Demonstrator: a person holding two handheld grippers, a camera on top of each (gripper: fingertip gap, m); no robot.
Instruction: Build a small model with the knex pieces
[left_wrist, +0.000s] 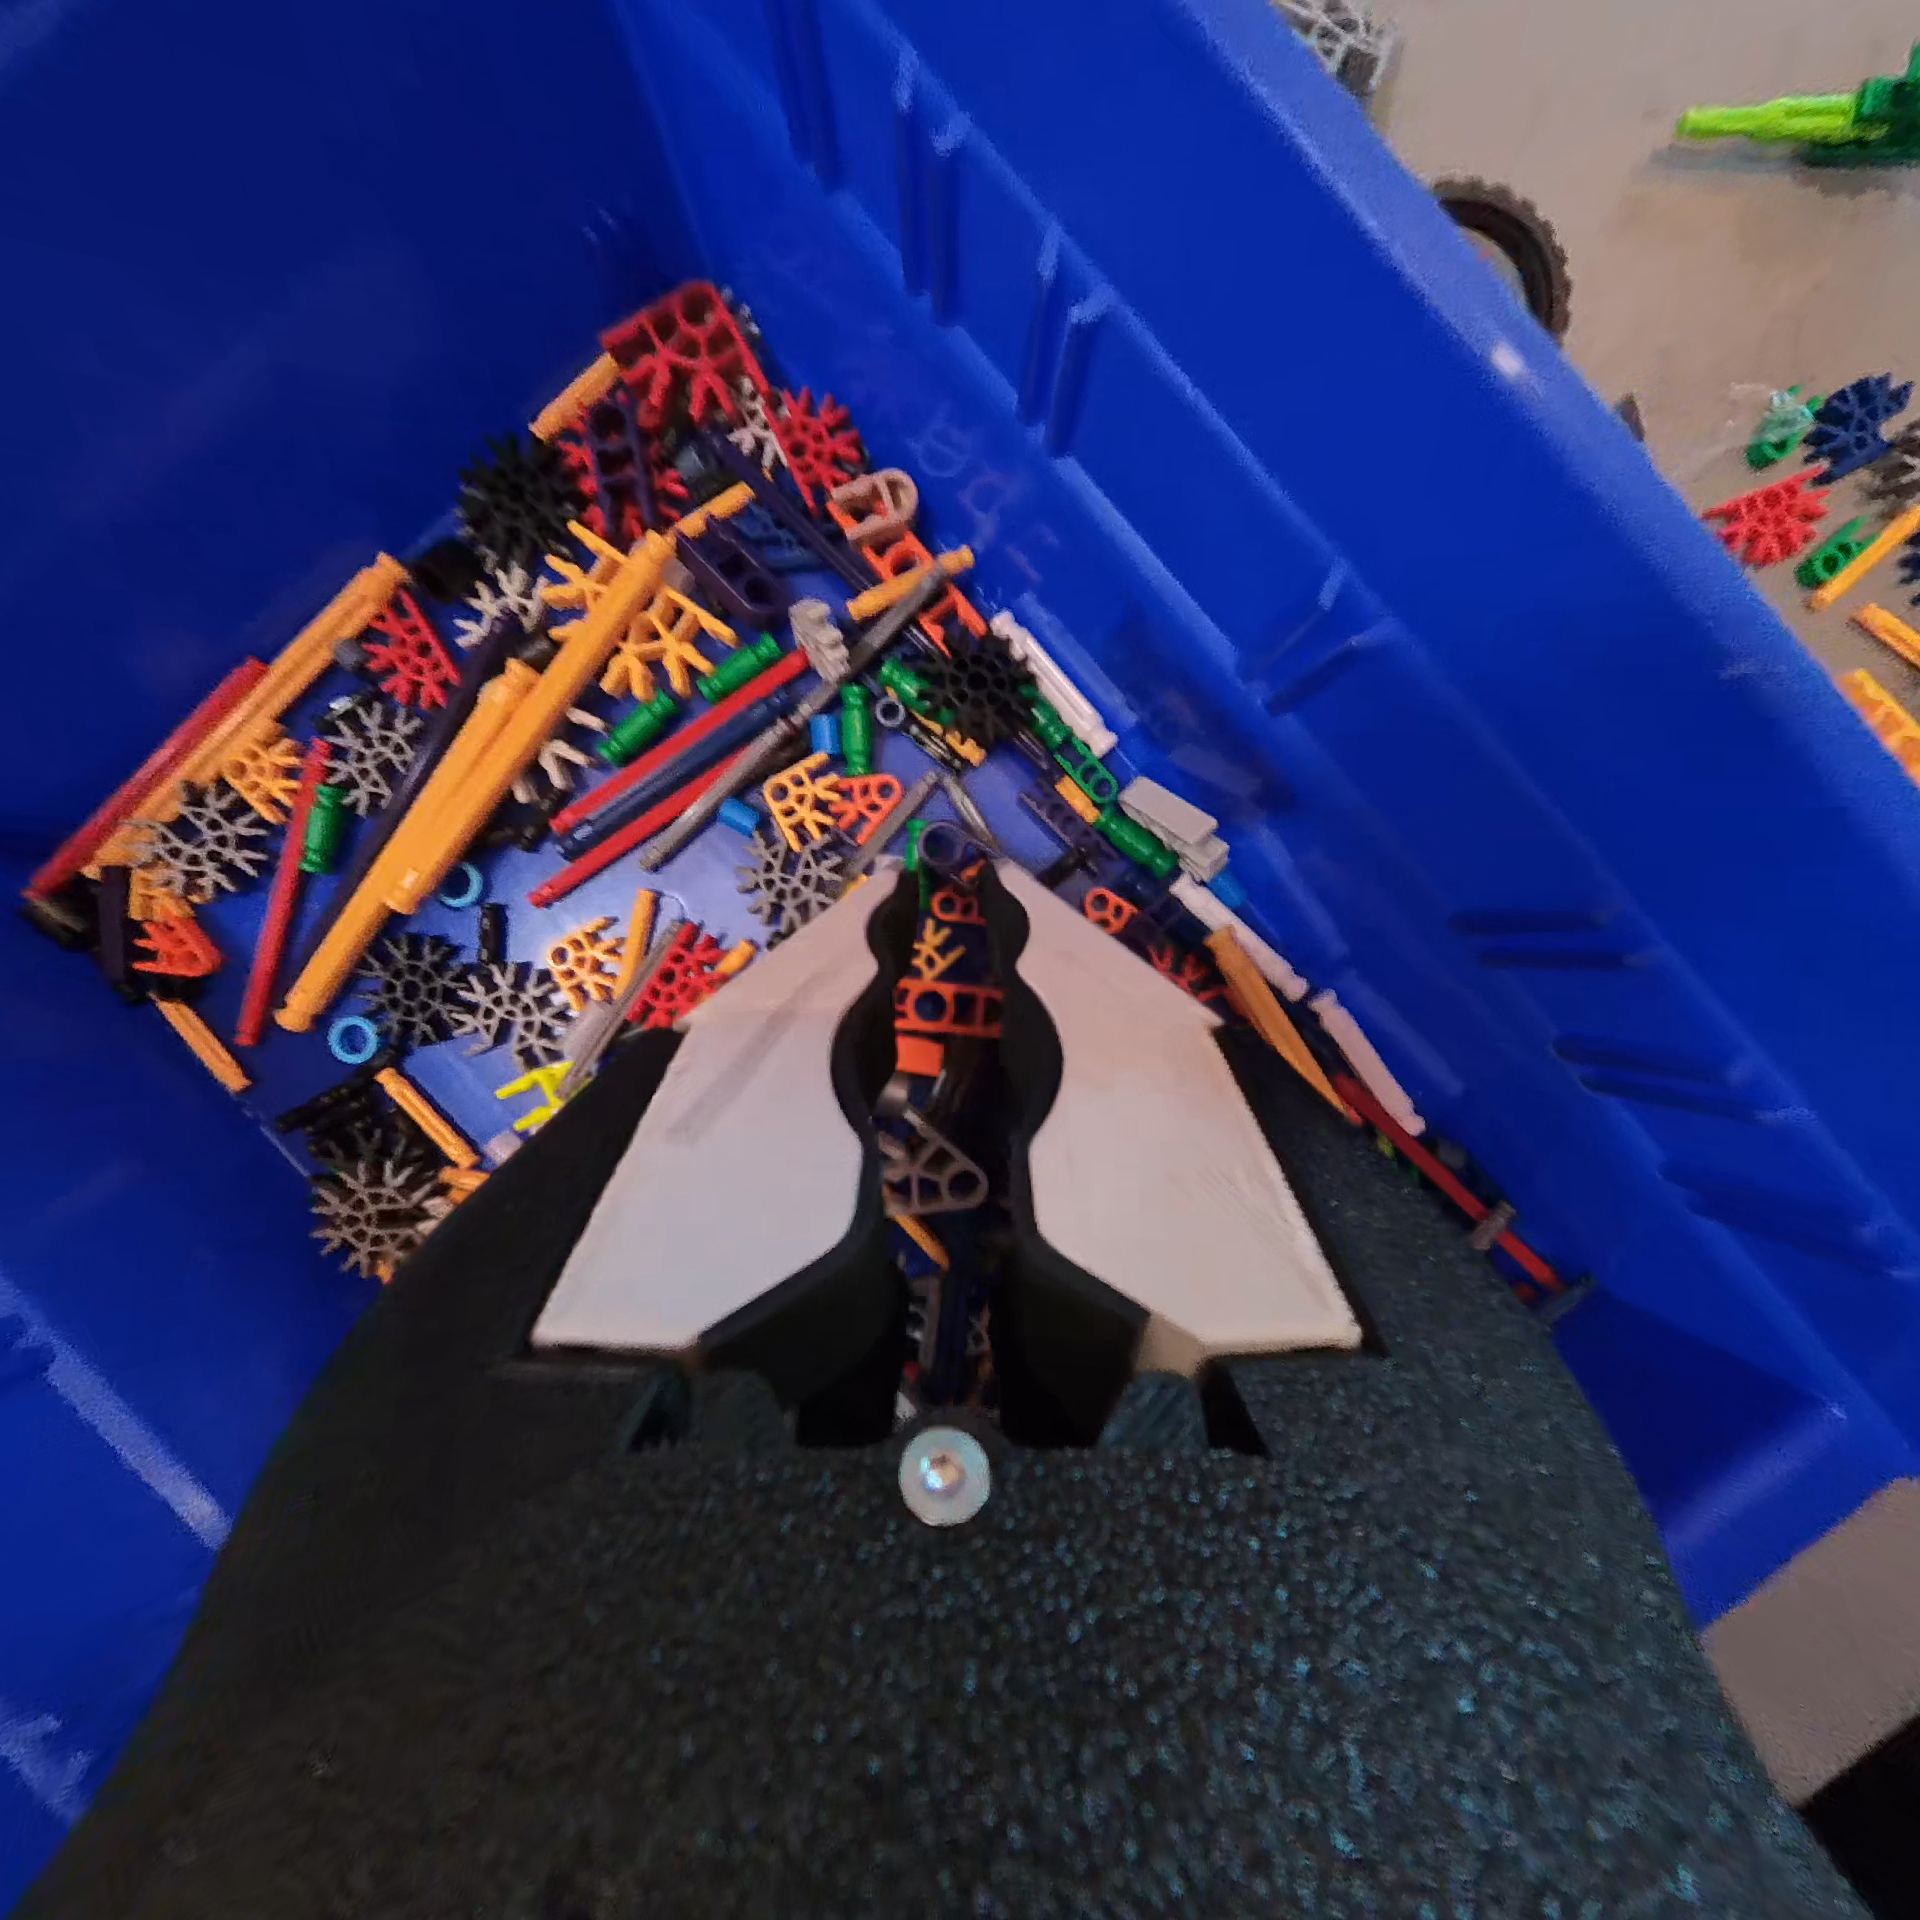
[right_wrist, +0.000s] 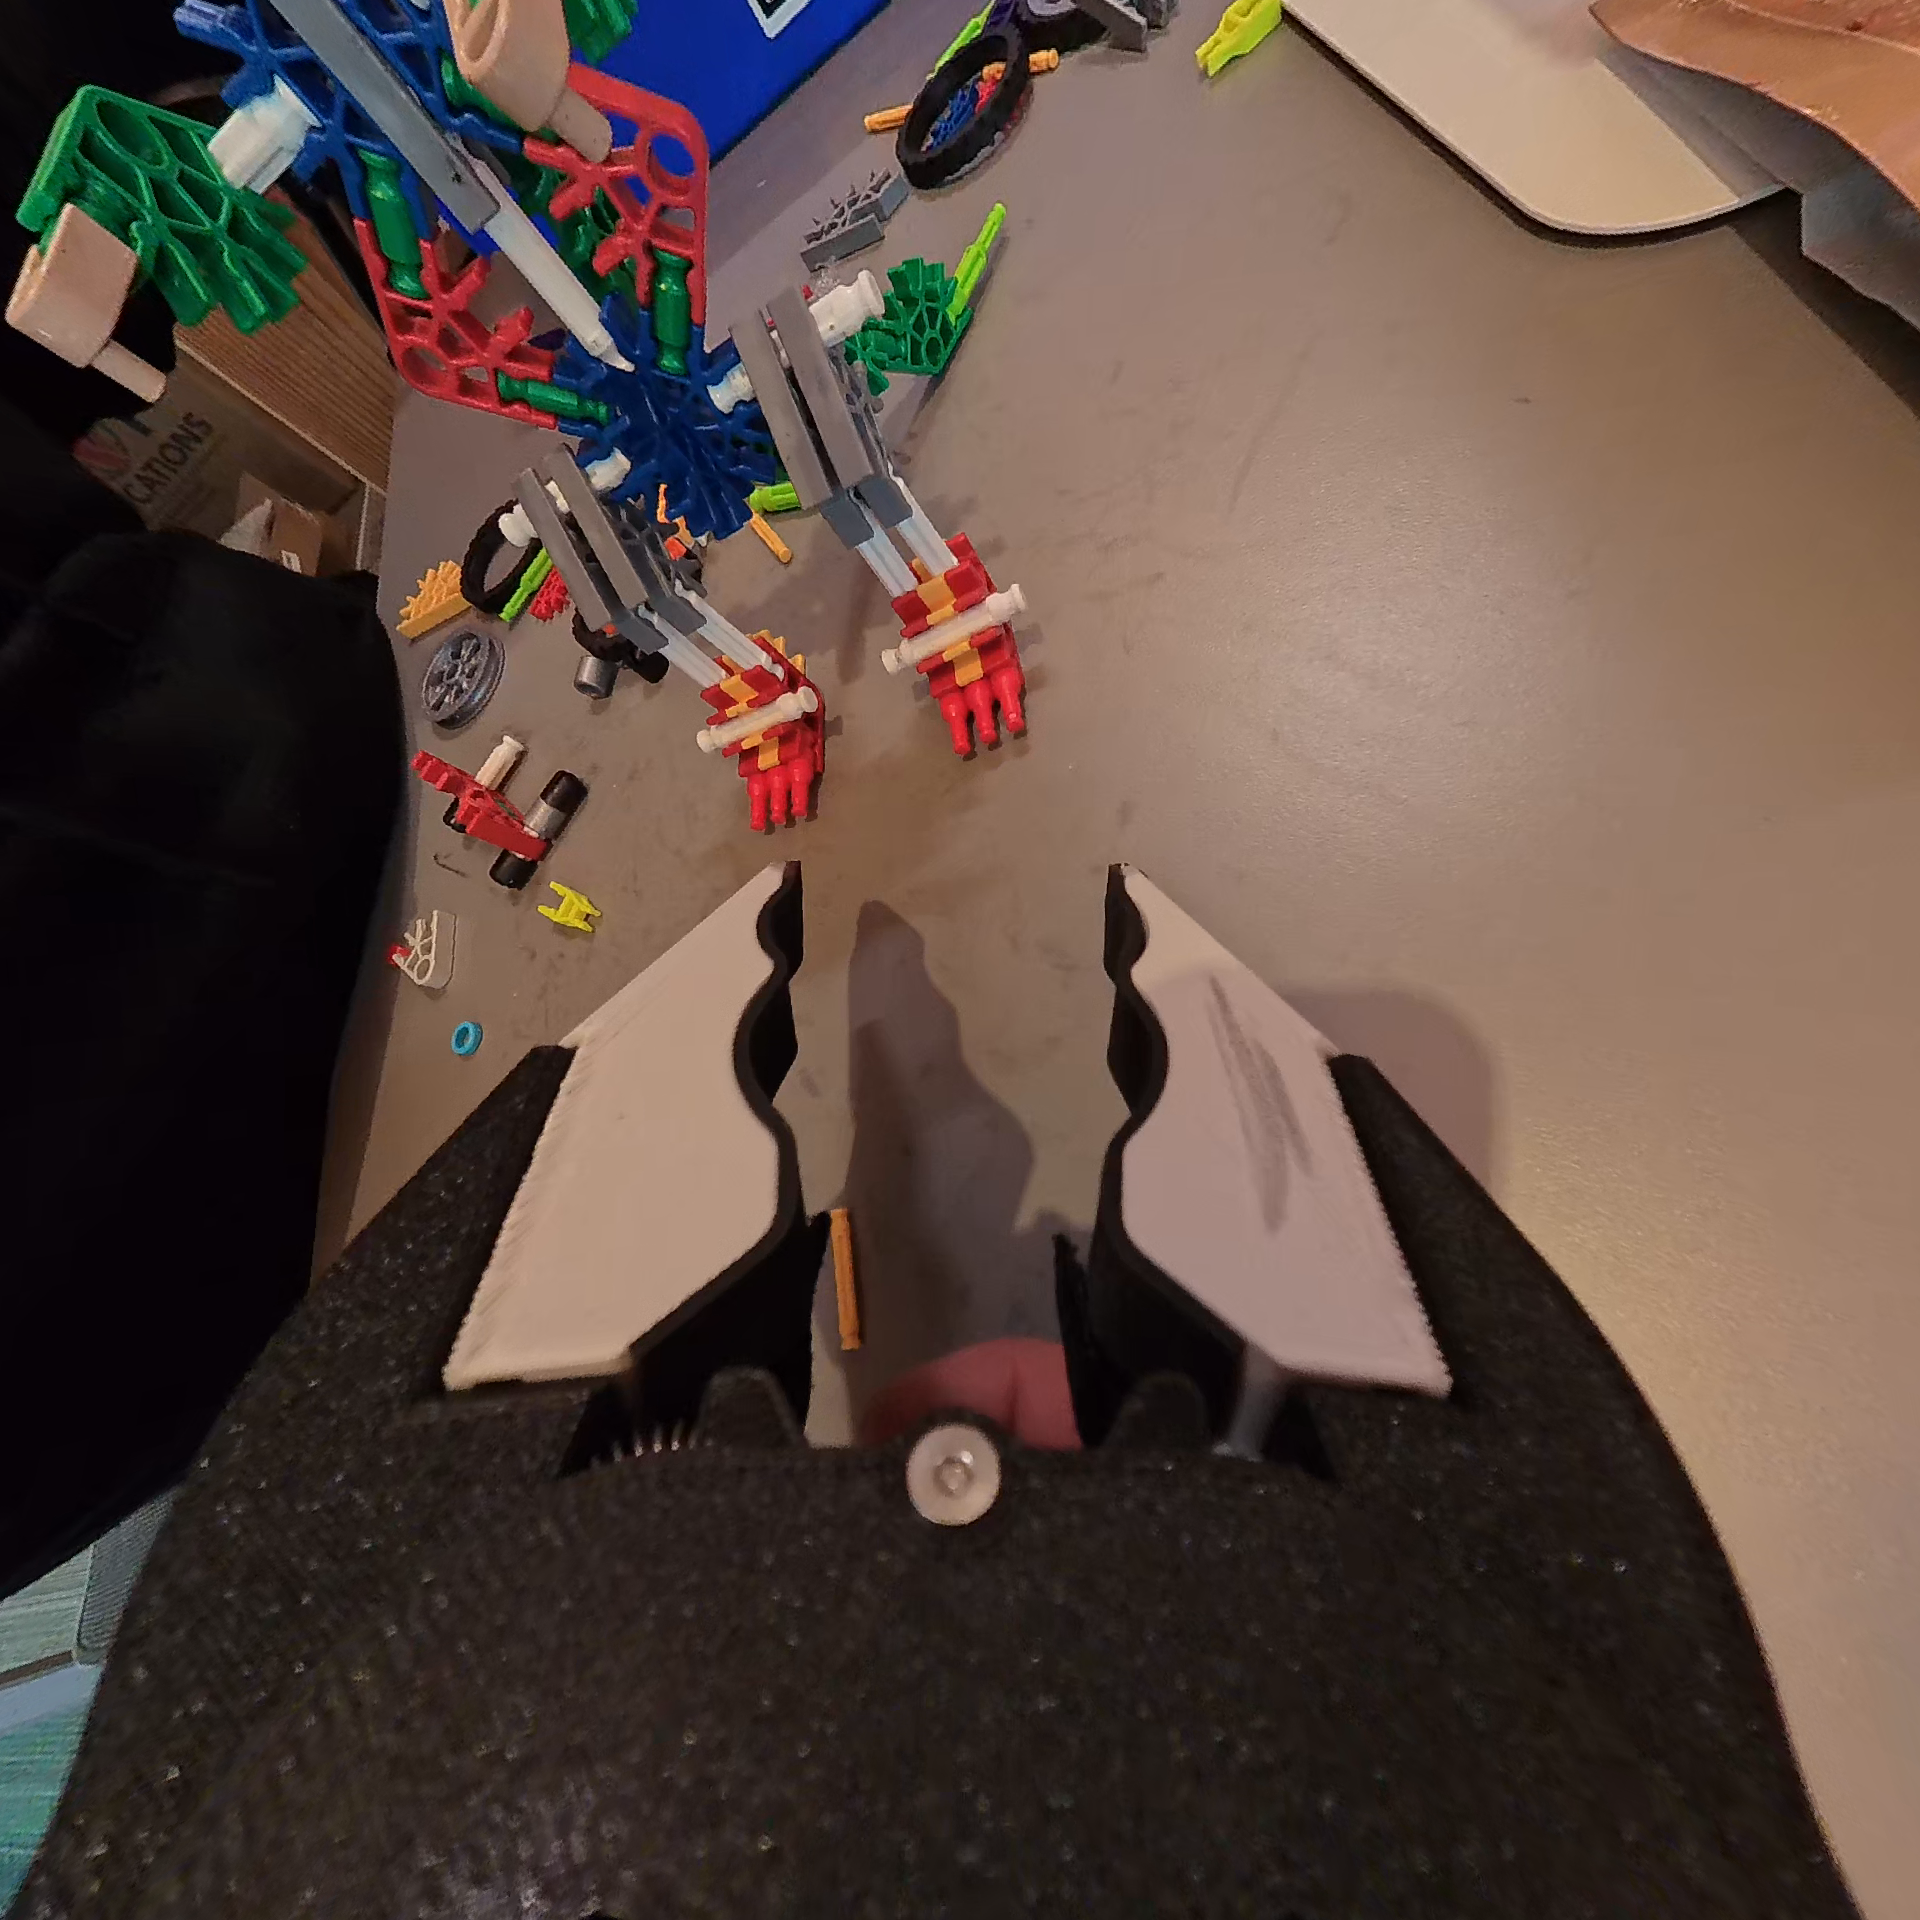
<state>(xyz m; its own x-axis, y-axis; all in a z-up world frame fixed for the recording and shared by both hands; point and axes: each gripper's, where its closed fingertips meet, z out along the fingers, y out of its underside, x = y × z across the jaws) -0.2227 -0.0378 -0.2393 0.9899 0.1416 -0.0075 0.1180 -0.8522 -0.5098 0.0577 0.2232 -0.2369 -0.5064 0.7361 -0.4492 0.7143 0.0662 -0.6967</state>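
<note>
Blue plastic bin (left_wrist: 312, 312) fills the left wrist view, its floor littered with mixed construction-toy pieces (left_wrist: 582, 727): orange and red rods, black, grey and red snowflake connectors, too many and too blurred to count. Left gripper (left_wrist: 951, 883) hangs inside the bin above the pile, fingers (left_wrist: 1122, 997) nearly together with only a thin slit between; whether a piece is pinched there, cannot tell, since the parts seen through the slit may just lie below.

Right gripper (right_wrist: 954, 868) hovers over the grey worktop (right_wrist: 1455, 727), fingers (right_wrist: 665, 1091) spread wide, nothing between them. One small orange rod (right_wrist: 844, 1294) lies on the worktop under the gap. Just ahead stands a built toy figure (right_wrist: 644, 405), blue hub, two grey legs ending in two red feet (right_wrist: 966, 665). Loose bits left of it: one grey wheel (right_wrist: 462, 675), one small red cart (right_wrist: 499, 816), one blue ring (right_wrist: 467, 1037).
</note>
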